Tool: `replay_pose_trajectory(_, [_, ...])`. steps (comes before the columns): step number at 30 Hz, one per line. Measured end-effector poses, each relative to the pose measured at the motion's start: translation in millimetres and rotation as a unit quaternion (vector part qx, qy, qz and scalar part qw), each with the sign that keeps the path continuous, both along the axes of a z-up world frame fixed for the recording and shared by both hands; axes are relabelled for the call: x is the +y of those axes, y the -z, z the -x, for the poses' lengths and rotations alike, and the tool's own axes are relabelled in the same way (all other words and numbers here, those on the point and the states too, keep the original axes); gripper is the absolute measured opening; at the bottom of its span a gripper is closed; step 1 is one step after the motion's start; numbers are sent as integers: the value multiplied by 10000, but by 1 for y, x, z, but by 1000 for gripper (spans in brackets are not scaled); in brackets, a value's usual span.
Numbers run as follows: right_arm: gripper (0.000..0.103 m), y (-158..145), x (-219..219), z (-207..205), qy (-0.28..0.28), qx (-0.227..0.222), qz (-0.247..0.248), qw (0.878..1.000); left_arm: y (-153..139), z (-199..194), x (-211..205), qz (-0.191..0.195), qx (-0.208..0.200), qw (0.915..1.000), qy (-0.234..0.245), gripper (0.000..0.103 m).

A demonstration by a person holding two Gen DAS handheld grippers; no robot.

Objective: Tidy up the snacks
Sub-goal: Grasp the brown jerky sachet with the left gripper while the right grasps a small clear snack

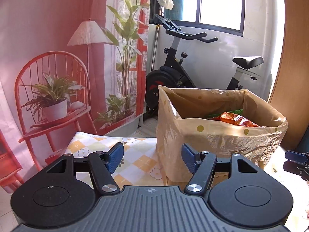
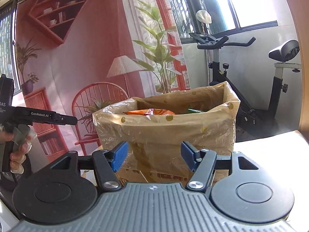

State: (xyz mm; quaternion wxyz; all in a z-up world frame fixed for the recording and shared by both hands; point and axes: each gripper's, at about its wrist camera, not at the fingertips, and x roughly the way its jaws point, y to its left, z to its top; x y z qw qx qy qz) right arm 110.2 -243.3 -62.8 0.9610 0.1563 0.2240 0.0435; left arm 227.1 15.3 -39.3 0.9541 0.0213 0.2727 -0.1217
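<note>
Behind the desk [image 1: 135, 162] hang a printed red backdrop and an exercise bike. Both the left gripper [image 1: 152, 159] and right gripper [image 2: 154, 155] have fingers apart, empty, facing the box [image 2: 164, 133]. Best next step, I judge: look for remaining snacks (none shows on the desk) before reaching. An orange packet [image 1: 234, 120] already lies inside the bag-lined box, crinkled and glossy.

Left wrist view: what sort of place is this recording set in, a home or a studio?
Probably a room in a home, dressed with a printed backdrop of a red chair and plants. An exercise bike stands by a window, and a bag-lined box of snacks sits on a flowered tablecloth.
</note>
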Motion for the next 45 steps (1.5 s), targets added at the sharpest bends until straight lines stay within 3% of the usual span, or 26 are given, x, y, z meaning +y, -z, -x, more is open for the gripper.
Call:
replay_pose_trajectory(9, [50, 63, 21, -4, -489, 1051, -25, 9933, 41, 7, 37, 18, 465, 9986, -270, 67])
replay_pose_trajectory(16, [48, 114, 40, -47, -949, 1707, 993, 9757, 65, -1, 38, -96, 611, 9975, -328, 66])
replay_pose_trajectory(21, [47, 135, 38, -67, -997, 1974, 1008, 9700, 78, -10, 43, -141, 763, 9964, -352, 65])
replay_pose_trajectory(25, [40, 143, 43, -64, -1058, 1998, 1027, 9687, 93, -22, 44, -205, 916, 9950, -333, 64])
replay_pose_trajectory(27, [25, 142, 44, -60, -898, 1989, 1060, 9701, 103, -27, 42, -265, 992, 9943, -283, 63])
replay_pose_trajectory(28, [23, 142, 44, -58, -793, 1995, 997, 9716, 107, -28, 40, -309, 1005, 9941, -261, 63])
replay_pose_trajectory(33, [22, 147, 41, -41, -626, 1667, 912, 9798, 134, -38, 22, -517, 1079, 9928, 33, 63])
replay_pose_trajectory(39, [22, 147, 41, -42, -609, 1658, 885, 9803, 153, -53, 4, -755, 993, 9909, 508, 63])
replay_pose_trajectory(45, [22, 149, 40, -40, -617, 1636, 822, 9812, 172, -63, -10, -868, 1376, 9837, 766, 64])
